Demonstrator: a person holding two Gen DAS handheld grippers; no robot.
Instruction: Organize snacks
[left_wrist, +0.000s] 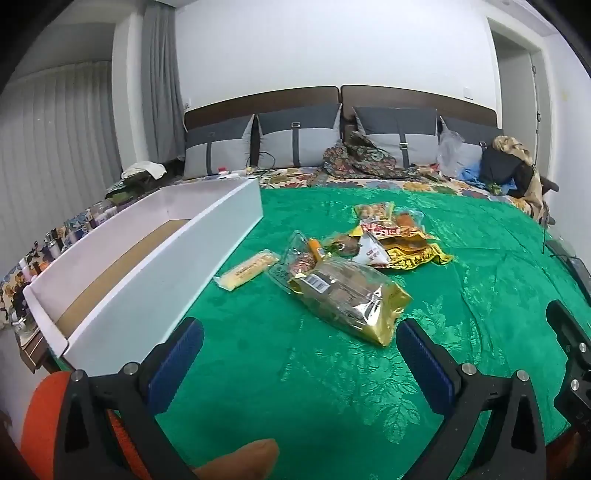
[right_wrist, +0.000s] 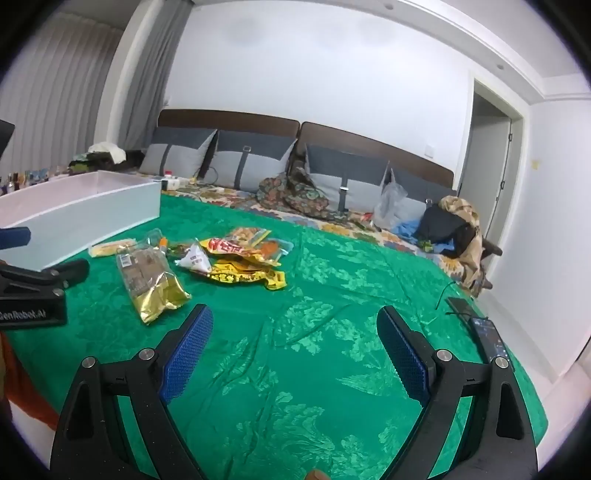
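**Snack pile on the bed: where this could go sideways**

Both hand-held grippers are wide open w/ nothing between the jaws. The left hand-held gripper hovers low over the green bedspread, the right hand-held gripper too, further from the pile.

Snacks sit mid-bed, loosely heaped. Seen from the left wrist, the gold foil bag is at 12 o'clock just ahead of the jaws, the pale wrapped bar at 11 beside the white box, and the yellow and red packets overlap further back at 1.

Risks imo:
- Foil bag is slick and puffy, so a pinch on the belly prob slips or crushes what's inside.
- The clear packet is tucked against the foil bag, so it could get dragged along.
- Soft bedspread: dig too low and you grab fabric, not snack.
- The box wall is tall and near the bed's edge, so a bump might shove it off.
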